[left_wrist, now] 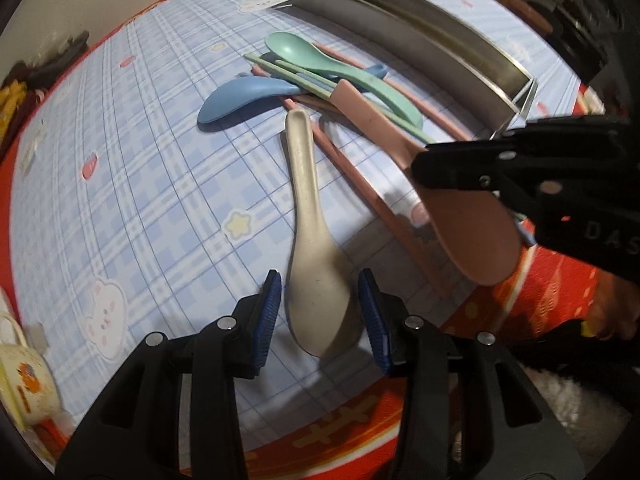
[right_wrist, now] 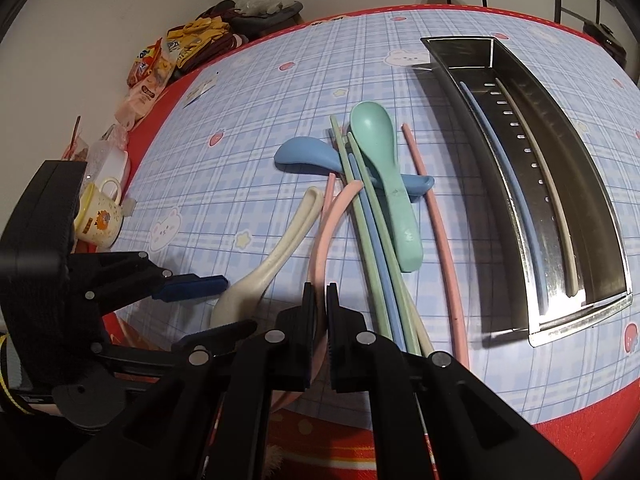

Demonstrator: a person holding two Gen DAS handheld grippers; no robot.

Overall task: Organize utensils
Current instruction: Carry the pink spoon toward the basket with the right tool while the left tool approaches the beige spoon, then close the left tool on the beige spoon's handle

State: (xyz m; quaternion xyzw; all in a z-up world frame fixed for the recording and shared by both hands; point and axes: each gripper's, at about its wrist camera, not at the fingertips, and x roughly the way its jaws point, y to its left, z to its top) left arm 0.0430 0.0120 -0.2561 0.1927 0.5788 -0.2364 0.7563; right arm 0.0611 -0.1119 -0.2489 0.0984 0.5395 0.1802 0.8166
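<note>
A cream spoon [left_wrist: 306, 216] lies on the plaid tablecloth with its bowl toward me. My left gripper [left_wrist: 319, 276] straddles that bowl, blue pads [left_wrist: 269, 312] against its two sides; it shows too in the right wrist view [right_wrist: 240, 302]. My right gripper [right_wrist: 320, 286] is shut on the pink spoon [right_wrist: 326, 232] at its neck, and its bowl [left_wrist: 476, 236] reaches past the table edge. Behind these lie a green spoon [right_wrist: 384, 152], a blue spoon [right_wrist: 304, 156], and green, blue and pink chopsticks [right_wrist: 436, 220] in a loose pile. The steel tray [right_wrist: 516, 200] holds a blue and a cream chopstick.
A cartoon mug [right_wrist: 98, 216] stands at the left table edge beside a plastic container [right_wrist: 114, 164]. Snack packets and clothes [right_wrist: 192, 44] are heaped at the back left. The red table border [left_wrist: 532, 292] runs along the near edge.
</note>
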